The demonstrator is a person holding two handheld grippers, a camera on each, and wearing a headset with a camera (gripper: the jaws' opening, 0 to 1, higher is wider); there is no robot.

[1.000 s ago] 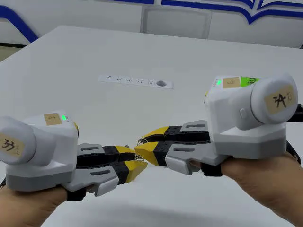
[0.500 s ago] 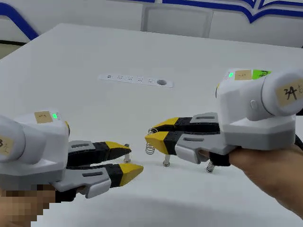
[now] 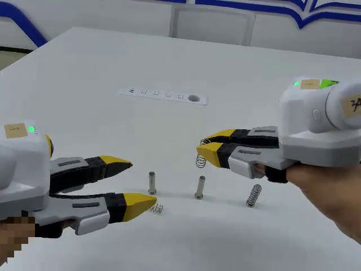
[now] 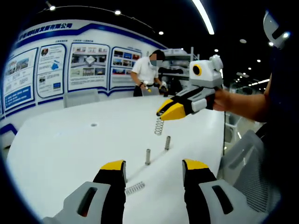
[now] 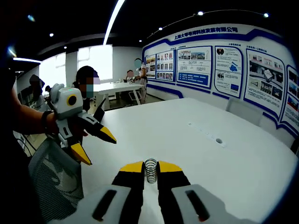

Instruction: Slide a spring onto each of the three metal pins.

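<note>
In the head view we held a spring clamped in the right gripper above the middle pin; in the left gripper view the left gripper stood with jaws apart near that pin; in the right gripper view the spring sat pinched between the jaws, so we judged the next move to call for an aligned descent onto that pin.

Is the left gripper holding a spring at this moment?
No, the left gripper has its jaws open with nothing between them; a loose spring lies on the table near them.

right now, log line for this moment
right gripper shut on held spring | left gripper open, empty | two bare pins | upright spring seemingly over third pin | loose spring by left gripper
</note>
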